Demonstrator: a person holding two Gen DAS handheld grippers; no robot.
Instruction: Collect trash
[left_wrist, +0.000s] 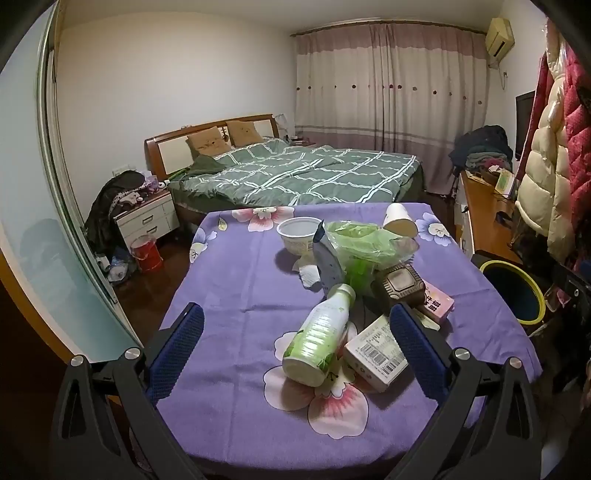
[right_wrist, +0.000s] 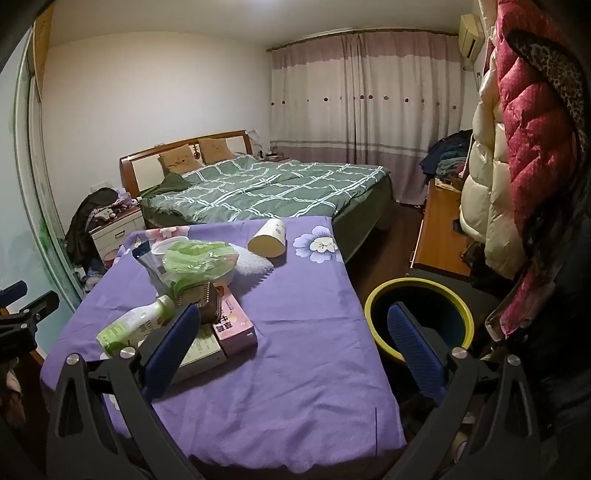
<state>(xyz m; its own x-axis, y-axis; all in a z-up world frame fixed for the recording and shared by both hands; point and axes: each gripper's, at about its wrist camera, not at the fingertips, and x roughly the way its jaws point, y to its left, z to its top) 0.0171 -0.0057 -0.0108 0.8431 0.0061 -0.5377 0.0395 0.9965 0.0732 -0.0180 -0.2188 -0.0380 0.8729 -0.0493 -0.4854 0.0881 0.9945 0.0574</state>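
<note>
Left gripper (left_wrist: 295, 332) jaws spread wide, nothing pinched; the green-white plastic bottle (left_wrist: 317, 338) lies on its side between the blue pads, no pad touching it. A barcode carton (left_wrist: 376, 356) sits just beside the bottle, against the right-hand pad.

Right gripper (right_wrist: 291, 332) jaws also wide apart, empty, over bare purple floral tablecloth (right_wrist: 295, 387); its left pad overlaps the cartons in view, contact unclear.

Only the left wrist view shows the white bowl (left_wrist: 298, 234) clearly, plus torn paper scraps (left_wrist: 308, 275) and a red bucket (left_wrist: 147, 253) on the floor by the nightstand. Only the right wrist view shows the pink carton (right_wrist: 234, 323) full length, a white fluffy item (right_wrist: 251, 264) behind the green plastic bag (right_wrist: 201, 260), and the other gripper's tip at the left edge.

Trash pile is mid-table: bag on top, brown ridged box (left_wrist: 400, 286) below it, tipped paper cup (right_wrist: 267, 238) at the far side, apart from the pile.

Yellow-rimmed bin (right_wrist: 419, 319) stands on the floor just off the table's right edge; the right pad partly hides it. Bed (right_wrist: 266, 188), curtains, hanging puffy coats (right_wrist: 524, 122) around.
</note>
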